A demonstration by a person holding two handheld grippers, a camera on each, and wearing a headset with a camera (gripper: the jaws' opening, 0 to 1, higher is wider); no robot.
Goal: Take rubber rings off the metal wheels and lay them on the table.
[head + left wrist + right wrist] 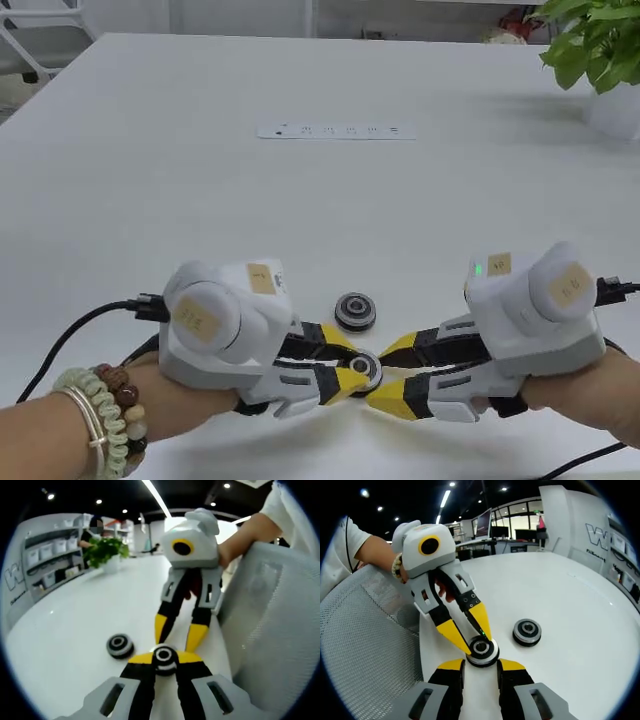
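A small metal wheel with a black rubber ring is held just above the white table, between the two grippers. My left gripper comes in from the left and is shut on it; its yellow tips clasp the wheel. From the right, my right gripper meets the same wheel, jaws closed to the wheel's width against its sides. A second wheel with its ring on lies flat on the table just beyond them, also seen as the second wheel and the second wheel.
A white power strip lies mid-table farther out. A potted plant stands at the far right corner. A grey mesh chair back is close behind the table's near edge. Black cables trail from both grippers.
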